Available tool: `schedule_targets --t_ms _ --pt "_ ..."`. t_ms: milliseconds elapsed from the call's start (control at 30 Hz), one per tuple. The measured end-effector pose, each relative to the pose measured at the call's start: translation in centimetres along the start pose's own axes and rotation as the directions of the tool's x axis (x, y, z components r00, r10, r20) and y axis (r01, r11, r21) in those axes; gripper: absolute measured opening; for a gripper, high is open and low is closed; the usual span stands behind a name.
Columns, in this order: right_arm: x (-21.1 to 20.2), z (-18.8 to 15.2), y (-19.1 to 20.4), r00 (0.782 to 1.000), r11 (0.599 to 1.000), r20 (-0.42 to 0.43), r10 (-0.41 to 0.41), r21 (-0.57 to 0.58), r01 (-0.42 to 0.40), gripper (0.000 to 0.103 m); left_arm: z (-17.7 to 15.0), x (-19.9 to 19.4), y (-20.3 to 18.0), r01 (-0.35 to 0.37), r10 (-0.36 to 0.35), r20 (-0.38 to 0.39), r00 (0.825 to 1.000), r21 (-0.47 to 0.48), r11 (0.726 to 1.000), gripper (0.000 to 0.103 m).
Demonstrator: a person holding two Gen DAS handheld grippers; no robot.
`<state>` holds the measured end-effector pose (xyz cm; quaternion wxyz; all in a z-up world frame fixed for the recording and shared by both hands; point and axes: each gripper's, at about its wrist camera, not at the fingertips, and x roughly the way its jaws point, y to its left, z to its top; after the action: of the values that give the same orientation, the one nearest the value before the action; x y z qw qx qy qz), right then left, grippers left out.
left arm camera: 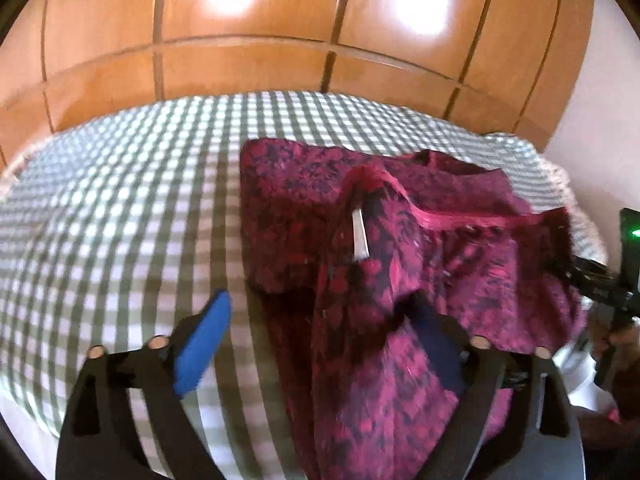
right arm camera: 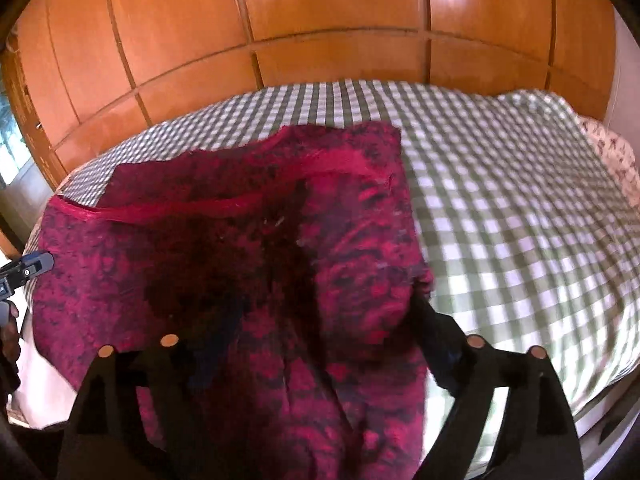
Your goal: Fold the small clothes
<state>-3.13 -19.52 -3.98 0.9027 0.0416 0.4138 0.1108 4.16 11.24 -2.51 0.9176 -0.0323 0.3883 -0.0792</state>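
A magenta and dark patterned garment (left arm camera: 420, 248) lies rumpled on the green-and-white checked bed sheet (left arm camera: 120, 208), with a white label (left arm camera: 359, 236) showing at its neckline. My left gripper (left arm camera: 320, 320) is wide open; its left blue finger (left arm camera: 204, 344) is over the sheet, the right finger (left arm camera: 436, 344) sits against the cloth. In the right wrist view the garment (right arm camera: 248, 264) drapes over my right gripper (right arm camera: 296, 336), hiding the left finger; the right finger (right arm camera: 436, 340) shows at the cloth's edge. The jaws stand wide apart, with cloth lying across the gap.
A wooden panelled wardrobe (left arm camera: 256, 40) stands behind the bed. A patterned white pillow (right arm camera: 616, 160) lies at the bed's far right. The other gripper (left arm camera: 616, 288) shows at the right edge of the left wrist view, and the left one (right arm camera: 24, 268) at the left edge of the right.
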Motion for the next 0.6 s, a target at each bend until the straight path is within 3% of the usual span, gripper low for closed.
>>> schedule_targets --t_ms 67,133,233,367,600 --pt "1.9 -0.9 -0.5 0.999 1.000 -0.039 0.019 0.022 -0.018 0.098 0.2 0.6 -0.5 -0.047 0.046 0.009 0.999 0.026 0.999 0.099" --pt "2.3 -1.7 -0.8 0.999 0.998 -0.003 0.044 0.039 -0.044 0.101 0.3 1.3 -1.1 -0.115 0.114 0.018 0.993 0.038 0.993 0.099" --pt "2.3 -2.1 -1.2 0.997 0.997 0.031 0.069 0.044 -0.070 0.101 0.1 2.0 -1.0 -0.137 0.137 0.003 0.991 0.021 0.990 0.099" --pt "2.4 -2.3 -1.2 0.997 0.997 0.043 0.062 0.045 -0.064 0.101 0.0 2.3 -0.5 -0.127 0.126 -0.005 0.992 -0.032 0.991 0.099" --pt "2.1 -2.5 -1.4 0.996 0.996 0.062 0.070 0.050 -0.073 0.101 -0.2 0.2 0.1 -0.072 0.077 0.079 0.994 -0.062 0.995 0.099"
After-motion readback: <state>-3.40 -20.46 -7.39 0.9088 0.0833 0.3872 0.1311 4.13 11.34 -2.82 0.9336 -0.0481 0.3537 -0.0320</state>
